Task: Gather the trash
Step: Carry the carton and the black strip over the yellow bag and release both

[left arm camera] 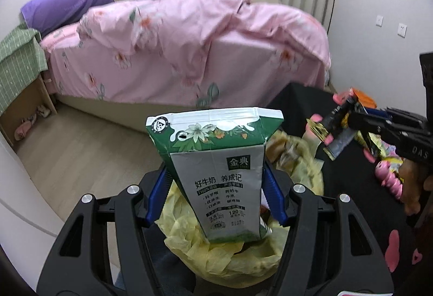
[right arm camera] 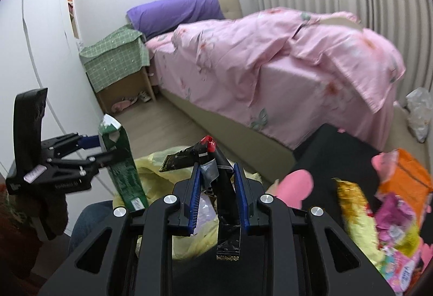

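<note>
From the left wrist camera we see our left gripper clenched on a green-and-grey milk carton, its blue pads pressing the carton's two sides. We take the bin lined with a yellow bag as our landmark: the carton is held upright directly above the bag's opening. To the right of the bag, our right gripper reaches in, grasping a black-and-gold wrapper just beyond the bag's far right edge. Further right of the bag, a black cloth carries pink and orange packets. Behind the bag stands a bed with a pink quilt.

From the right wrist camera, our right gripper is clamped on the black wrapper, which stands between the blue pads above the yellow bag. At the bag's left edge, the left gripper holds the carton upright. Right of the bag lie loose snack packets on the black cloth.
</note>
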The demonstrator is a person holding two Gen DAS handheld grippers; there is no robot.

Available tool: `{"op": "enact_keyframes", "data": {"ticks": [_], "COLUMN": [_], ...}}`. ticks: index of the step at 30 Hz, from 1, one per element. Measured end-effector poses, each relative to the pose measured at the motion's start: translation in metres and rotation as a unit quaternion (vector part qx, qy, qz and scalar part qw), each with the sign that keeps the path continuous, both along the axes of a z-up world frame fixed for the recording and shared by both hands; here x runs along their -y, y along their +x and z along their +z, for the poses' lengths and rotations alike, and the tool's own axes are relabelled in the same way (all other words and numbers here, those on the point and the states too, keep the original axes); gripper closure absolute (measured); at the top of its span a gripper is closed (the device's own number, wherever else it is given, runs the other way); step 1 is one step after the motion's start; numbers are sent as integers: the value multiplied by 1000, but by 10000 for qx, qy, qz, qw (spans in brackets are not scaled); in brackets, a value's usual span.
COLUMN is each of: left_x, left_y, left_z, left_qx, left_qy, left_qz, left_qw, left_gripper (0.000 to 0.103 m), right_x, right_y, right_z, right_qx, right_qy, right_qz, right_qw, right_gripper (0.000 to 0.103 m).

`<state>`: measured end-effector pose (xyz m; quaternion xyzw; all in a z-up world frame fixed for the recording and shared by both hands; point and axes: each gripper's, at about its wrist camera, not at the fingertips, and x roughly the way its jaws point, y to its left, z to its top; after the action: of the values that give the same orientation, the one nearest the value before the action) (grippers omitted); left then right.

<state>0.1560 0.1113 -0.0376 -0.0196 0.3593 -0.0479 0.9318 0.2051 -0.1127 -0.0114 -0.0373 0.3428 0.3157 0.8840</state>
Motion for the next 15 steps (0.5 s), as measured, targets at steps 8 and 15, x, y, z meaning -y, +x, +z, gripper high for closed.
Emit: {"op": "enact_keyframes", "data": {"ticks": [8,15], "left_x": [-10,-17], "left_y": [5,8], "left_z": [-32,-43], "left_qx": [-404,-539], "left_qy": [-216,-380], "left_qz": [97,216], "left_qw": [9989,9976], "left_gripper": [45,45], "right_x": [-19,-26], "right_y": [13,13], "right_z": [-27,-38], "right_qx": [-236,-323], "right_qy": [-66,-167], "right_qz": [242,414], "right_qw": [9994,9985], "right_gripper": [79,79]}}
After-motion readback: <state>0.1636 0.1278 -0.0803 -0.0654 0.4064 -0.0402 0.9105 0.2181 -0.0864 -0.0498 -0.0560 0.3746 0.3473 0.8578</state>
